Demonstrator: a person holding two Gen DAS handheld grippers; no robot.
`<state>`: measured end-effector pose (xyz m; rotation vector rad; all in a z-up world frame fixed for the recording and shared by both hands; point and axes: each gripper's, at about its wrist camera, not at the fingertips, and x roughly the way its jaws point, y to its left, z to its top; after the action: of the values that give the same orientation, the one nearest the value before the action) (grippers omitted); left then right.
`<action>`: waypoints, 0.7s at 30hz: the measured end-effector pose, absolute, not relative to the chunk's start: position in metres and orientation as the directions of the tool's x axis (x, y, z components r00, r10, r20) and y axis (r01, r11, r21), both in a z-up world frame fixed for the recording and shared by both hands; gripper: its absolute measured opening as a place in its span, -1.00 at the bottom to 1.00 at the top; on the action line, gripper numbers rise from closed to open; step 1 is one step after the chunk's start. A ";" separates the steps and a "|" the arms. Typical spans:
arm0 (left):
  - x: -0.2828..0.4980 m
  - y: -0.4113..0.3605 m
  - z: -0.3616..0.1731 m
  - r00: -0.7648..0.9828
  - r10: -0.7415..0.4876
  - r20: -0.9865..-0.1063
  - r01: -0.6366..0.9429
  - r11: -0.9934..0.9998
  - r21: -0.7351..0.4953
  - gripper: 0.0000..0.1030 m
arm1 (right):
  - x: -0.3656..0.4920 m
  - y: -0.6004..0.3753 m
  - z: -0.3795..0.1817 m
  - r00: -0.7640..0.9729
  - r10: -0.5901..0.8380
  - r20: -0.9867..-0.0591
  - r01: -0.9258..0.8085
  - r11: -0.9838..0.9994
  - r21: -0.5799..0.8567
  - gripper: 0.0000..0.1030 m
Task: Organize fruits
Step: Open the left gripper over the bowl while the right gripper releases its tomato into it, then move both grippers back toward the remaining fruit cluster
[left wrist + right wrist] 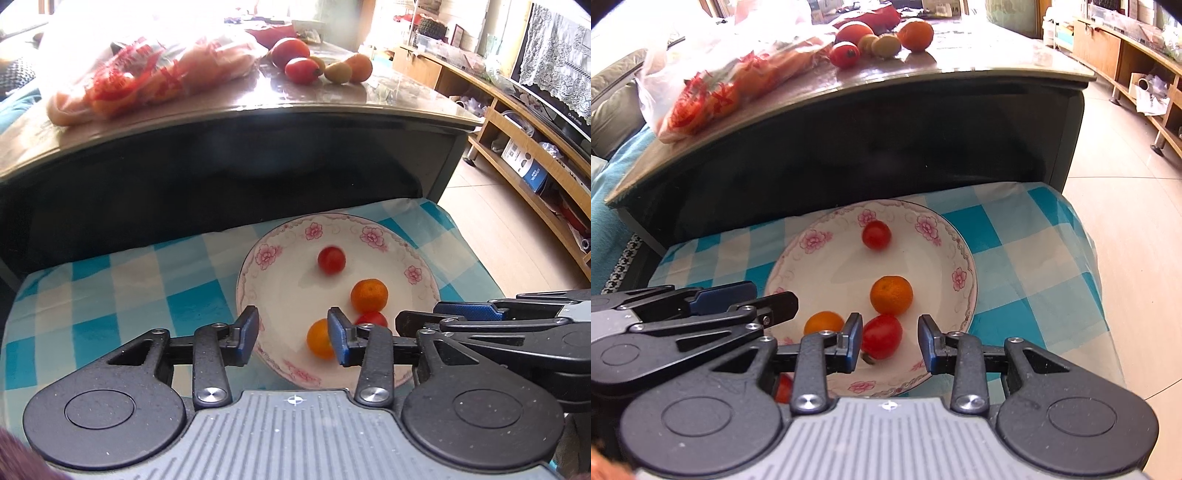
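A white plate with pink flowers (406, 251) (798, 273) sits on a blue checked cloth. It holds a small red tomato (331, 260) (876, 235), an orange mandarin (368, 295) (891, 295), a second mandarin (318, 339) (823, 322) and a red tomato (372, 318) (882, 336). My left gripper (291, 336) is open and empty over the plate's near left rim. My right gripper (891, 341) is open around the near tomato, apart from it. More fruit (314, 62) (882, 37) lies on the table beyond.
A dark table (221, 110) (923, 74) stands behind the plate, with a plastic bag of fruit (140, 77) (713, 85) on its left. A wooden shelf unit (535, 147) lines the right wall. Tiled floor (1137, 240) lies to the right.
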<state>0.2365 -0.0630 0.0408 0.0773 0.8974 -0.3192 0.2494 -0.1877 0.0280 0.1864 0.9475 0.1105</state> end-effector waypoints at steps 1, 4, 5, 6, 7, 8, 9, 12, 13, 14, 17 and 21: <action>0.233 -0.062 0.042 0.580 -0.242 -0.778 0.308 0.949 -0.066 -0.02 | 0.246 -0.187 0.030 0.581 0.176 -0.795 -0.012 0.978 0.208 -0.31; 0.223 -0.058 0.046 0.583 -0.241 -0.776 0.315 0.947 -0.057 -0.02 | 0.237 -0.186 0.033 0.583 0.179 -0.793 -0.016 0.978 0.209 -0.31; 0.220 -0.056 0.047 0.583 -0.241 -0.776 0.315 0.947 -0.058 -0.02 | 0.233 -0.185 0.033 0.582 0.178 -0.793 -0.018 0.978 0.206 -0.31; 0.216 -0.055 0.047 0.583 -0.242 -0.776 0.314 0.948 -0.059 -0.02 | 0.231 -0.183 0.035 0.581 0.178 -0.795 -0.020 0.979 0.204 -0.31; 0.213 -0.053 0.047 0.581 -0.242 -0.777 0.314 0.948 -0.061 -0.02 | 0.228 -0.182 0.036 0.579 0.178 -0.796 -0.024 0.979 0.202 -0.31; 0.210 -0.051 0.048 0.580 -0.242 -0.778 0.314 0.947 -0.060 -0.02 | 0.225 -0.180 0.038 0.577 0.179 -0.797 -0.028 0.979 0.200 -0.31; 0.206 -0.049 0.048 0.578 -0.241 -0.779 0.315 0.947 -0.059 -0.02 | 0.222 -0.178 0.039 0.577 0.180 -0.797 -0.032 0.980 0.199 -0.31; 0.194 -0.043 0.047 0.575 -0.237 -0.783 0.319 0.946 -0.053 -0.02 | 0.212 -0.173 0.043 0.573 0.186 -0.798 -0.039 0.979 0.200 -0.31; 0.191 -0.041 0.047 0.573 -0.237 -0.784 0.320 0.946 -0.053 -0.02 | 0.209 -0.171 0.044 0.570 0.187 -0.800 -0.043 0.979 0.198 -0.31; 0.187 -0.039 0.047 0.571 -0.238 -0.786 0.322 0.945 -0.053 -0.02 | 0.205 -0.169 0.045 0.568 0.189 -0.801 -0.049 0.979 0.196 -0.31; 0.174 -0.033 0.045 0.563 -0.238 -0.792 0.330 0.943 -0.049 -0.02 | 0.194 -0.163 0.045 0.560 0.199 -0.804 -0.061 0.978 0.200 -0.31; 0.161 -0.024 0.040 0.543 -0.241 -0.804 0.330 0.942 -0.059 -0.02 | 0.179 -0.155 0.039 0.540 0.215 -0.814 -0.076 0.975 0.207 -0.31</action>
<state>0.1611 -0.0238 0.0397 0.1042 0.9376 -0.3397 0.1785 -0.1550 0.0395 0.1539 0.9863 0.1735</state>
